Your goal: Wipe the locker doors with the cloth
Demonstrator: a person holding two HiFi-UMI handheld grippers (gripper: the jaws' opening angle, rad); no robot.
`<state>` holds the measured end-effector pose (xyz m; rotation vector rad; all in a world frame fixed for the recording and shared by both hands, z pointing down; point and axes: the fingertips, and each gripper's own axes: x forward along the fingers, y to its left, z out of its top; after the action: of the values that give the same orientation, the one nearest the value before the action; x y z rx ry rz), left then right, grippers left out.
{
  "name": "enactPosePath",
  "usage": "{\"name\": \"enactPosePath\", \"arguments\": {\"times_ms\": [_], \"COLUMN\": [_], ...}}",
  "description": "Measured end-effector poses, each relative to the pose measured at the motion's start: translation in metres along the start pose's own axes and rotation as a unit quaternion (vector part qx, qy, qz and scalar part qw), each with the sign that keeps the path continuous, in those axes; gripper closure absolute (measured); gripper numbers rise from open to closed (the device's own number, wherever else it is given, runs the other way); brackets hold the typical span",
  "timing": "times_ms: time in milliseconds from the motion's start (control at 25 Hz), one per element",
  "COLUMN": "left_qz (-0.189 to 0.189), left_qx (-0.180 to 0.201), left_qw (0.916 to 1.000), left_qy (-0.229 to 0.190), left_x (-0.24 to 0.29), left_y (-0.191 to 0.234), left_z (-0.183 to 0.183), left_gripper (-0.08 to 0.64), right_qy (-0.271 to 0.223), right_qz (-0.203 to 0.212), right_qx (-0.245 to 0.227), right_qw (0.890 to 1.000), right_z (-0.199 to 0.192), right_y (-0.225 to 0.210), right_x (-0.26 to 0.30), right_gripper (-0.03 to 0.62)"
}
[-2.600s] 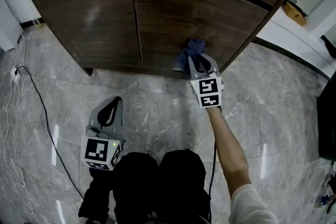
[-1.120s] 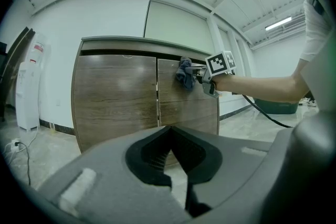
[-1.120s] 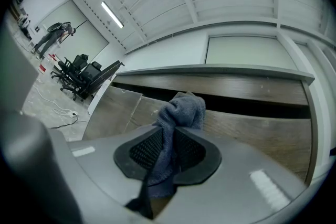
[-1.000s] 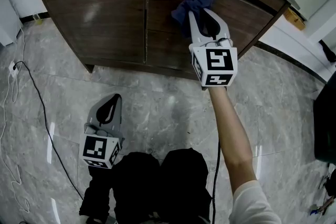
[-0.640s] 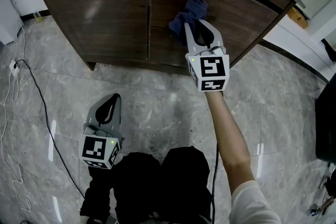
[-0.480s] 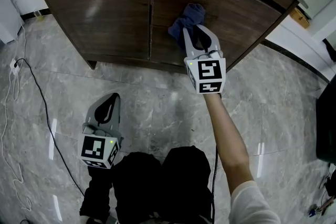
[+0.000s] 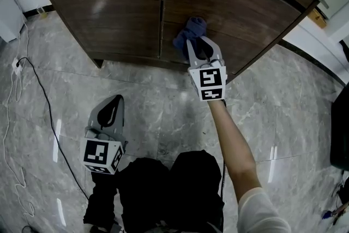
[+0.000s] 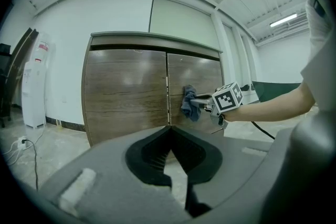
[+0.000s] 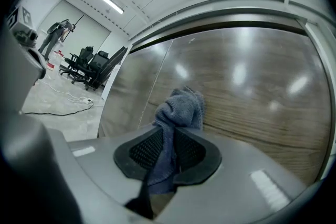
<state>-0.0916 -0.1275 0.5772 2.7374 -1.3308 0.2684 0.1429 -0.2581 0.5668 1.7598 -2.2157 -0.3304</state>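
We have the right gripper [image 7: 199,45] held out level toward the lockers, its jaws clamped on the blue-grey cloth [image 7: 191,30]. The cloth is bunched into a long wad. Its long axis runs along the jaws, with a tail trailing back between them toward us and the crumpled head sticking out past the tips, pointing at the far side. That head lies against the right locker door [image 7: 251,13], just right of the seam with the left locker door [image 7: 103,8]. Whether it presses hard we cannot tell.

Our left gripper [image 7: 115,103] hangs low and near us over the grey marble floor [image 7: 158,112], well apart from the doors. Its jaws are closed together with nothing between them.
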Motion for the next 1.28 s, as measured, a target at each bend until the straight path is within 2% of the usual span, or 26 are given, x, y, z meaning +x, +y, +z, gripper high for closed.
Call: {"name": "enactPosePath", "arguments": {"times_ms": [440, 960, 1120, 1280], "left_qz": [0.005, 0.014, 0.015, 0.014], "left_qx": [0.001, 0.007, 0.006, 0.003], "left_qw": [0.9999, 0.9998, 0.9998, 0.9998], "left_qy": [0.011, 0.014, 0.014, 0.011], "left_x": [-0.001, -0.004, -0.004, -0.006], "left_y": [0.009, 0.019, 0.019, 0.019], "left_z": [-0.008, -0.012, -0.012, -0.010], "left_gripper": [0.561, 0.561, 0.561, 0.561], "right_qy": [0.042, 0.113, 0.119, 0.089], "right_qz": [0.032, 0.082, 0.090, 0.085], "right_qx": [-0.016, 0.008, 0.005, -0.002], "right_qw": [0.998, 0.990, 0.989, 0.992], "right_z": [-0.052, -0.118, -0.116, -0.081], "right_y": [0.037, 0.083, 0.087, 0.080], "right_x": [0.013, 0.031, 0.033, 0.034], "right_gripper": [0.518, 0.517, 0.517, 0.518]}}
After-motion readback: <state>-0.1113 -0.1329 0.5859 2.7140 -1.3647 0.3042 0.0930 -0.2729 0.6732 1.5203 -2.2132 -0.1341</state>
